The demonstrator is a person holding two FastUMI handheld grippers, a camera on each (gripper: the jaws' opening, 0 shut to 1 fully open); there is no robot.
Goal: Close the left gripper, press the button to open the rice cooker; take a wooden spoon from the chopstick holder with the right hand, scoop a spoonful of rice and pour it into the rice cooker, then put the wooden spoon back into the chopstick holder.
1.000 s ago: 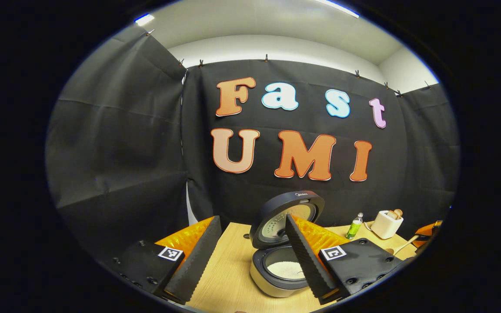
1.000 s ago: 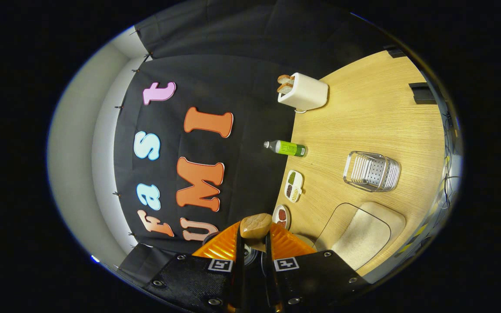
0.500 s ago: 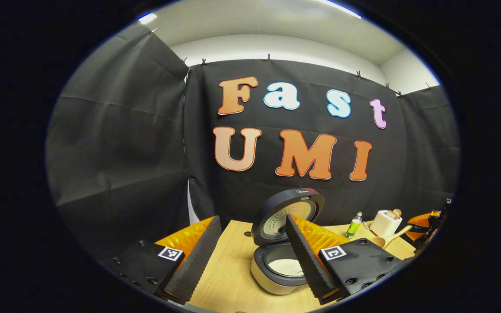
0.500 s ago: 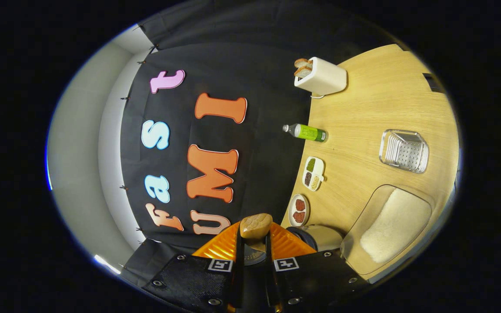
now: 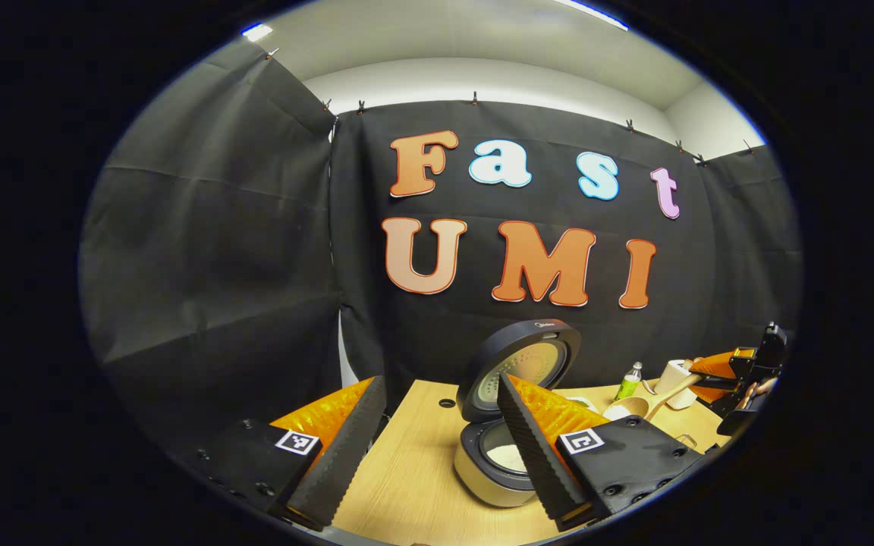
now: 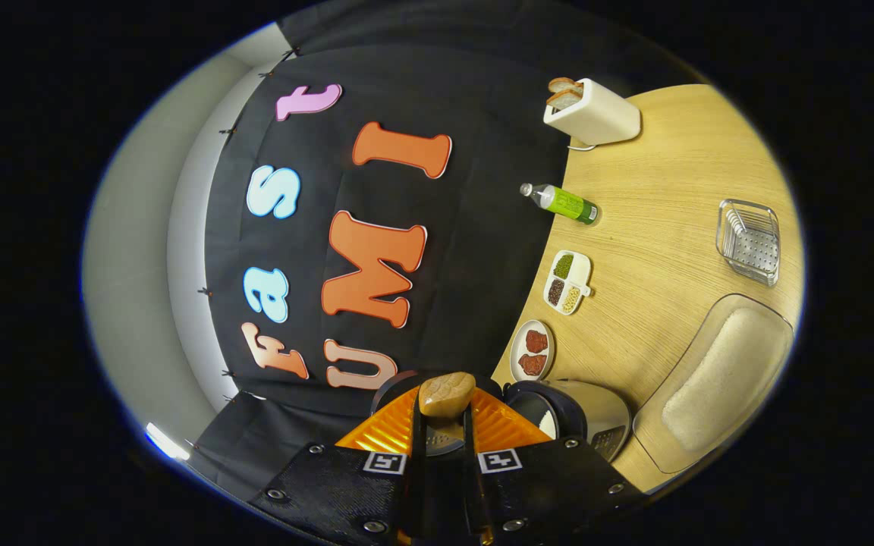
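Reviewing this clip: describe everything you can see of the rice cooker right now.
The rice cooker stands on the wooden table with its lid open. The round dark lid tilts up and back toward the black cloth wall, showing a pale metal-looking inner plate with small holes. The body looks light grey or cream with a dark rim, and white rice lies in the pot. In the left gripper view, the left tongs' right finger hides part of it. In the right gripper view it sits just beyond the right tongs, beside a plate.

black cloth wall [image 5: 209, 250], wooden table [image 6: 664, 197], white ceiling [image 5: 475, 30]
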